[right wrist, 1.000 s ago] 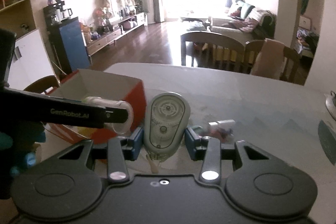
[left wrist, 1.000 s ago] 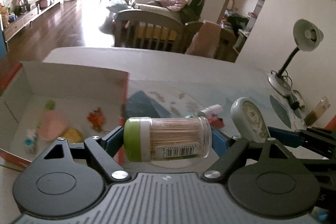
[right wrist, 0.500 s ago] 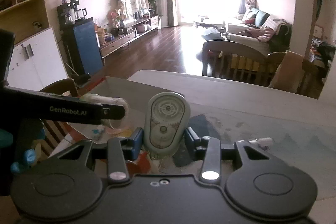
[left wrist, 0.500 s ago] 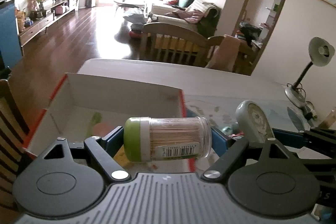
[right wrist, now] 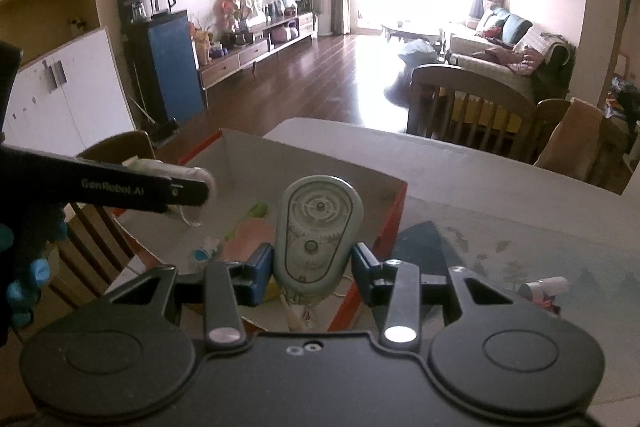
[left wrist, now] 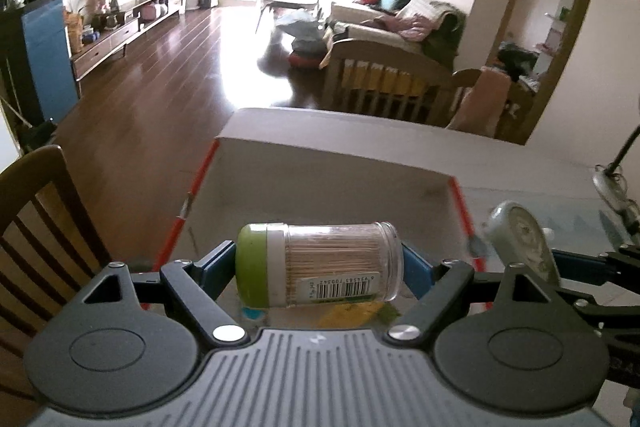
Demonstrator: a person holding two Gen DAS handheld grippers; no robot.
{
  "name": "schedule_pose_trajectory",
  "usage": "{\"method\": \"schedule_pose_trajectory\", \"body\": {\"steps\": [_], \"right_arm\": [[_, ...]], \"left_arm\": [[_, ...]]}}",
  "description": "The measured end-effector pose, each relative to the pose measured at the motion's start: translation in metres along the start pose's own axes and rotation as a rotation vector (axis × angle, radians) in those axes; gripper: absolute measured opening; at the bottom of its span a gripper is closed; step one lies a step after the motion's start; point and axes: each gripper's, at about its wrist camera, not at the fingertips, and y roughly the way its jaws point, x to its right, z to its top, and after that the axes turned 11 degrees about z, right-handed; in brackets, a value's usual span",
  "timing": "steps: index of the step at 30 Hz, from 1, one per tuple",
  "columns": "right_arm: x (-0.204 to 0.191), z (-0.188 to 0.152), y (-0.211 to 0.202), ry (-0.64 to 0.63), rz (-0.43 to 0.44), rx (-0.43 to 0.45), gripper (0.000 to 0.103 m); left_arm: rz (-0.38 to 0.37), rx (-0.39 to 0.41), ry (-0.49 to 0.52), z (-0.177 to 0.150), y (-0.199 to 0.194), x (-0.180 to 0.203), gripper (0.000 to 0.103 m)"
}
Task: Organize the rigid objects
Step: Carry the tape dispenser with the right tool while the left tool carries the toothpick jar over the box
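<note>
Red-edged box (left wrist: 460,195) lies just beyond and below your left claw (left wrist: 318,267), which clamps the toothpick jar (left wrist: 320,265) crosswise; your right claw (right wrist: 308,263) grips the tape dispenser (right wrist: 318,227) upright over its right wall.

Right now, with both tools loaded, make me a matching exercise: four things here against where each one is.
Things:
1. toothpick jar
2. correction tape
3. pink item
4. small tube

Places:
A. lying on the table, right of the box
B. held sideways in the left tool
C. on the box floor
D. held upright in the right tool

Pairs: 1-B, 2-D, 3-C, 4-A
</note>
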Motion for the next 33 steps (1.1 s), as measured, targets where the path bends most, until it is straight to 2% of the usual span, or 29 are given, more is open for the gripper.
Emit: {"method": "schedule_pose_trajectory", "body": {"steps": [10,21,33], "right_arm": [[0.002,0.002,0.057,-0.02,-0.011,-0.082,0.042],[0.007,0.002,0.118,-0.057,-0.026,-0.187,0.041],[0.0,-0.005,0.138,-0.092,-0.009,-0.269,0.042]], "left_arm": [[0.028,-0.06,0.052,0.005,0.057,-0.007,0.086],[0.04,-0.12,0.147,0.008,0.107,0.011,0.086],[0.017,-0.294,0.177,0.011,0.143,0.009,0.086]]}}
